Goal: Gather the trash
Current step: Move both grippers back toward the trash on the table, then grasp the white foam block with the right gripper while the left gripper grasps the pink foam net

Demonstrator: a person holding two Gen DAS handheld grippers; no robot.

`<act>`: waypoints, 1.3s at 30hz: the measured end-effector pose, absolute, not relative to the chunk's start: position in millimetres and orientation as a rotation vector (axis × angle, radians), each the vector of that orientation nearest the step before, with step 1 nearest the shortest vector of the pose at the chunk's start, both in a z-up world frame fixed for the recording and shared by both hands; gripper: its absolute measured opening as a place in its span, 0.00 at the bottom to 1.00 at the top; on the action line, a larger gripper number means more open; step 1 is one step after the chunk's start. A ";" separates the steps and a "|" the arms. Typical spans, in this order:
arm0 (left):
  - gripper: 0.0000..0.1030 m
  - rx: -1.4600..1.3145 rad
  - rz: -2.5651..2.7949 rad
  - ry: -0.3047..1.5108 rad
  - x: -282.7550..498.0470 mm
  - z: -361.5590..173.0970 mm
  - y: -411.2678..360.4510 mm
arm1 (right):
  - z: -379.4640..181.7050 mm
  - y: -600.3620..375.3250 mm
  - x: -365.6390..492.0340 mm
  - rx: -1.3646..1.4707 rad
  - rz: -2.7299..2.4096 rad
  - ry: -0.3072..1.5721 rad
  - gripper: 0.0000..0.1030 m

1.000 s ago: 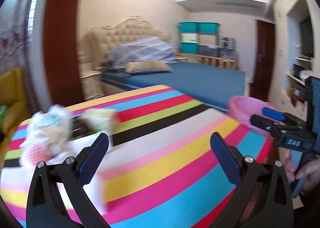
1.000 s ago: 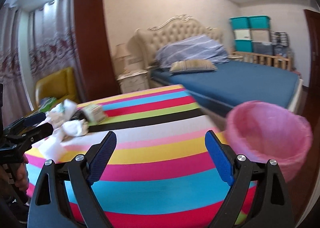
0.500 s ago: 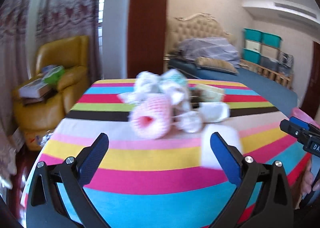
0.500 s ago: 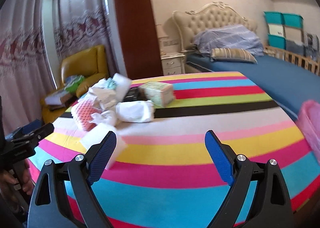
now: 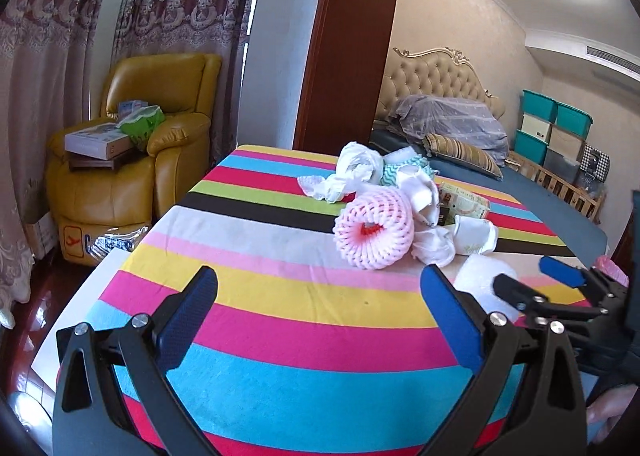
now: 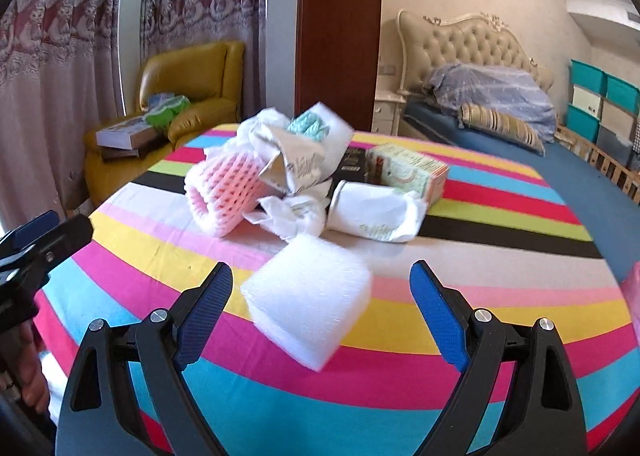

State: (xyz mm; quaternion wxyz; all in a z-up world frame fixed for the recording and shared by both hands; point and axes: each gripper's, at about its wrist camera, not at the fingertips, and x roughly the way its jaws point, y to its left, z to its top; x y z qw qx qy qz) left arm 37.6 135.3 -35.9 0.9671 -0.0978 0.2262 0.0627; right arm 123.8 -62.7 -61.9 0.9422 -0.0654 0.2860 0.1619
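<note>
Trash pile (image 6: 304,176) sits on striped tablecloth (image 5: 280,320), far half of table. Pink foam net sleeve (image 5: 374,234) at front-left of pile; crumpled white wrappers (image 6: 376,216) and printed carton (image 6: 408,172) behind, partly overlapped. Dark item under carton: identity unreadable.

White foam block (image 6: 308,296) lies apart from pile, between right gripper (image 6: 320,308) fingers, pads not touching; jaws wide apart. Block edges motion-blurred.

Left gripper (image 5: 320,310) jaws wide apart, nothing between them.

Pink bin (image 5: 612,276) cut off at right frame edge.
</note>
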 end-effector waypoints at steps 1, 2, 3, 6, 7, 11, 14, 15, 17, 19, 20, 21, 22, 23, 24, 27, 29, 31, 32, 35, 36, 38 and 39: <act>0.95 -0.202 0.130 0.463 38.7 -37.6 135.5 | -65.4 -58.8 128.5 -0.133 0.322 0.603 0.82; 0.95 -0.206 0.132 0.467 38.6 -38.4 134.9 | -68.5 -56.6 132.0 -0.138 0.311 0.616 0.82; 0.95 -0.210 0.133 0.471 39.0 -39.7 134.7 | -73.6 -53.4 136.1 -0.147 0.294 0.633 0.82; 0.95 -0.215 0.131 0.484 42.6 -47.5 133.3 | -86.8 -52.1 146.6 -0.168 0.259 0.695 0.82; 0.95 -0.214 0.127 0.491 44.6 -48.2 131.4 | -86.2 -56.2 147.1 -0.158 0.253 0.694 0.82; 0.95 -0.207 0.106 0.510 57.2 -50.4 126.3 | -88.0 -73.4 151.1 -0.133 0.252 0.730 0.79; 0.95 -0.199 0.102 0.518 68.1 -49.3 122.0 | -89.0 -98.5 154.8 -0.056 0.247 0.760 0.68; 0.95 -0.198 0.101 0.521 71.3 -48.5 120.7 | -89.4 -105.6 155.8 -0.039 0.247 0.768 0.65; 0.95 -0.198 0.094 0.526 78.2 -47.7 117.2 | -90.0 -115.4 155.6 -0.013 0.255 0.778 0.59; 0.95 -0.197 0.087 0.535 86.2 -48.3 112.9 | -90.6 -125.7 155.0 0.013 0.273 0.778 0.58; 0.95 -0.196 0.086 0.540 89.2 -48.7 111.5 | -89.4 -131.3 153.7 0.026 0.278 0.767 0.58; 0.95 -0.196 0.081 0.549 93.8 -49.7 109.3 | -88.6 -134.1 152.2 0.032 0.285 0.757 0.58; 0.95 -0.198 0.078 0.556 98.1 -50.2 107.7 | -87.4 -137.6 150.1 0.035 0.288 0.742 0.57; 0.95 -0.202 0.075 0.565 102.6 -50.7 106.4 | -84.9 -141.6 147.6 0.034 0.287 0.724 0.57; 0.95 -0.208 0.072 0.572 107.0 -51.6 105.0 | -83.7 -142.4 146.1 0.036 0.288 0.716 0.57; 0.95 -0.203 0.076 0.590 122.8 -52.2 101.8 | -78.9 -150.2 141.3 0.041 0.278 0.686 0.57; 0.95 -0.193 0.084 0.604 135.6 -52.3 99.4 | -76.9 -153.0 138.4 0.039 0.277 0.672 0.57; 0.95 -0.183 0.089 0.617 151.0 -53.0 96.5 | -75.0 -153.8 135.5 0.031 0.278 0.657 0.57; 0.95 -0.178 0.092 0.625 156.7 -53.2 94.7 | -74.4 -153.5 134.7 0.028 0.280 0.652 0.57; 0.95 -0.151 0.098 0.659 180.9 -56.0 87.9 | -73.2 -153.6 131.8 0.021 0.290 0.639 0.57; 0.95 -0.142 0.105 0.667 187.3 -56.9 86.5 | -73.3 -153.1 131.6 0.019 0.294 0.637 0.57; 0.95 -0.128 0.123 0.677 202.1 -58.6 84.7 | -73.0 -153.1 130.2 0.013 0.300 0.633 0.57; 0.95 -0.126 0.125 0.681 206.6 -58.8 84.7 | -72.7 -153.0 129.5 0.010 0.304 0.631 0.57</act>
